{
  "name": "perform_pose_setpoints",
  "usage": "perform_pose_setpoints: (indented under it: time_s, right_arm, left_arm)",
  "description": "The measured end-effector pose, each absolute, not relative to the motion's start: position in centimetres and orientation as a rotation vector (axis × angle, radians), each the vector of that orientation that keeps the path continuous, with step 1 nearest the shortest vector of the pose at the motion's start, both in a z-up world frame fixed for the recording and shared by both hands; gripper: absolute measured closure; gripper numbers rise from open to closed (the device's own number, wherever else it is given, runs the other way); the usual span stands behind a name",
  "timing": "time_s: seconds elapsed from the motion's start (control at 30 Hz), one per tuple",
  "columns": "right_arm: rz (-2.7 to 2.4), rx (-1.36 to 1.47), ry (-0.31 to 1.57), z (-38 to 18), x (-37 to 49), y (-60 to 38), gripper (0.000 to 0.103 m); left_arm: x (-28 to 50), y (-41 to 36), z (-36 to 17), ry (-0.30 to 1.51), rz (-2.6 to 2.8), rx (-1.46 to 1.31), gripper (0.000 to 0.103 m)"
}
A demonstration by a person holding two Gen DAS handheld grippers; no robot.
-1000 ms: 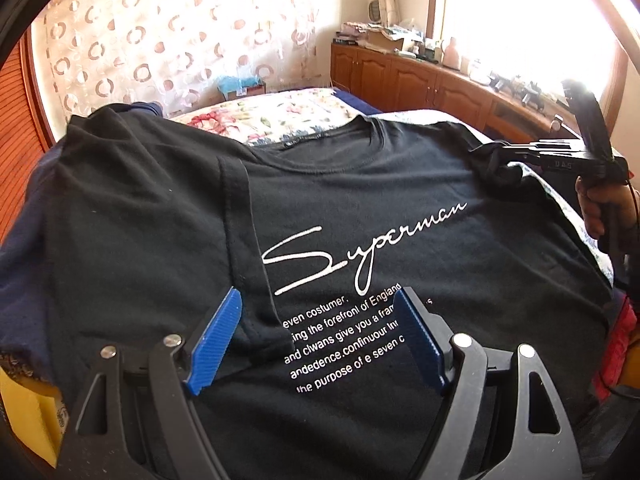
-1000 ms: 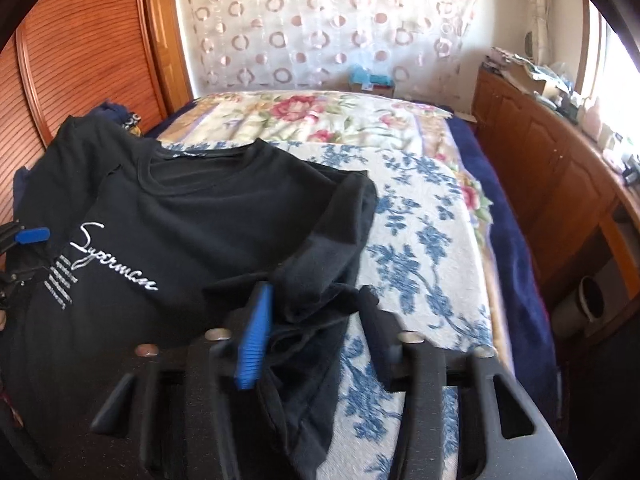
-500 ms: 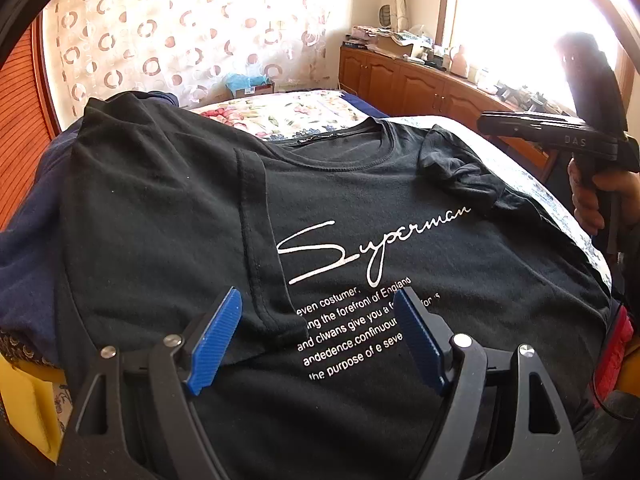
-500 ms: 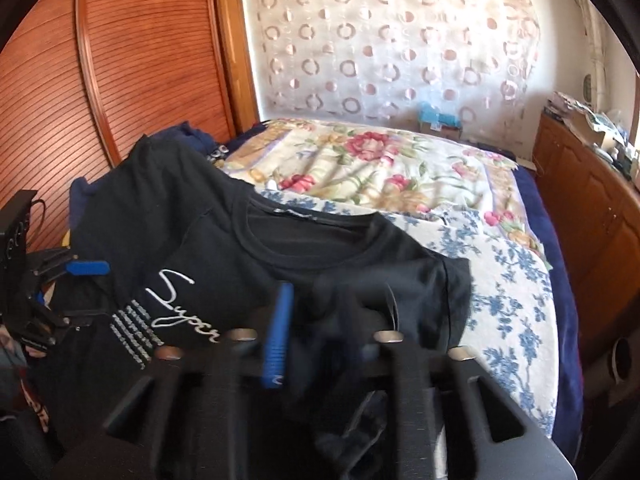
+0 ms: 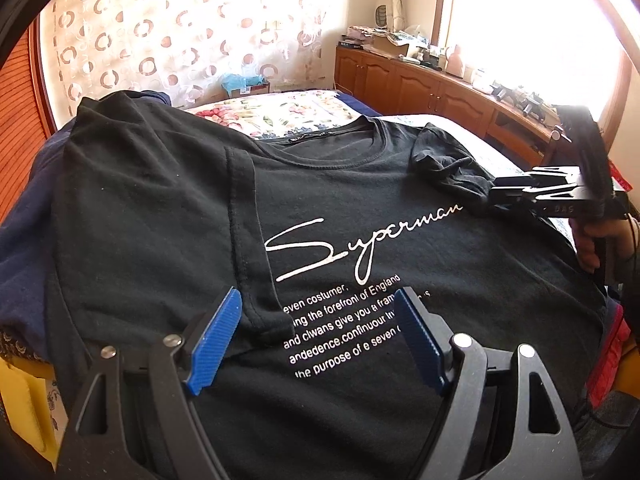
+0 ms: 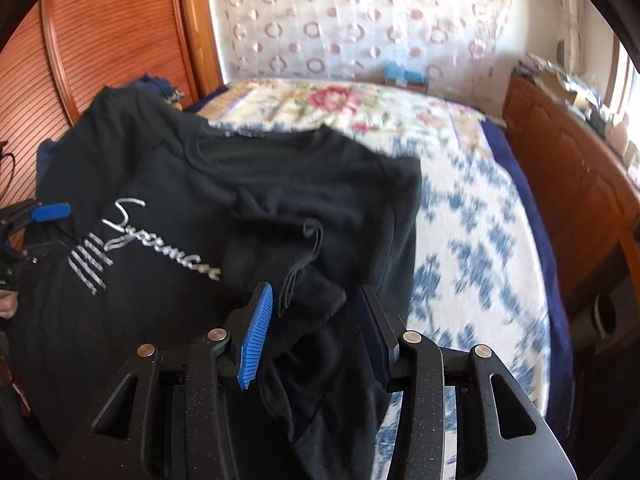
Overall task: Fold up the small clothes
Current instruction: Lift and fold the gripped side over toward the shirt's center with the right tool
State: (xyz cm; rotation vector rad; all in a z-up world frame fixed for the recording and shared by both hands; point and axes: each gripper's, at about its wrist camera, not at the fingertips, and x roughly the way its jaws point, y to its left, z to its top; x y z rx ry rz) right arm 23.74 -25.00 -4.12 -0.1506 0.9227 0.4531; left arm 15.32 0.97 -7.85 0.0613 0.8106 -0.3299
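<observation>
A black T-shirt (image 5: 360, 220) with white "Superman" print lies front up on the bed, its left sleeve (image 5: 248, 240) folded in over the body. My left gripper (image 5: 320, 340) hovers open just above the printed text, that folded sleeve's edge between its blue pads. The right sleeve (image 5: 448, 164) lies bunched on the chest near the collar. My right gripper (image 6: 316, 292) stands with its jaws apart around the loose sleeve (image 6: 280, 240), and the pads are not pressing the cloth. From the left wrist view the right gripper (image 5: 500, 194) sits at the shirt's right edge, held by a hand (image 5: 592, 240).
The bed (image 6: 460, 220) has a blue-and-white floral cover, bare to the right of the shirt. A wooden cabinet (image 6: 580, 184) with clutter on top runs along the window side. A slatted wooden wardrobe (image 6: 100, 40) stands at the left. A dark blue garment (image 5: 24, 240) lies under the shirt.
The right gripper carried the right sleeve inward onto the chest, then its jaws widened and let the cloth go slack. The left gripper stayed where it was, open.
</observation>
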Motion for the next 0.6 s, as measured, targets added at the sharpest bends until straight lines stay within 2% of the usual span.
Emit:
perform_pose_setpoints:
  time_s: [0.07,0.13,0.2,0.27,0.6]
  right_arm:
    - [0.454,-0.148,0.931,-4.5,23.7,-24.6,0.059]
    - [0.465,-0.153,0.923,-4.5,23.5,-24.3,0.066]
    - [0.496,-0.162,0.91,-4.1,23.0,-23.9,0.086]
    - [0.517,-0.169,0.894,-3.7,22.4,-23.7,0.094]
    - [0.69,-0.117,0.889,-2.4,17.7,-21.3,0.098]
  left_arm:
    - [15.0,1.0,-7.7,0.808,-0.328,0.062,0.024]
    - [14.7,1.0,-7.6,0.805,-0.321,0.062,0.024]
    - [14.3,1.2,-7.4,0.799,-0.318,0.059,0.024]
    - [13.7,1.2,-7.1,0.79,-0.316,0.054,0.024]
    - [11.3,1.3,-5.3,0.742,-0.296,0.059,0.024]
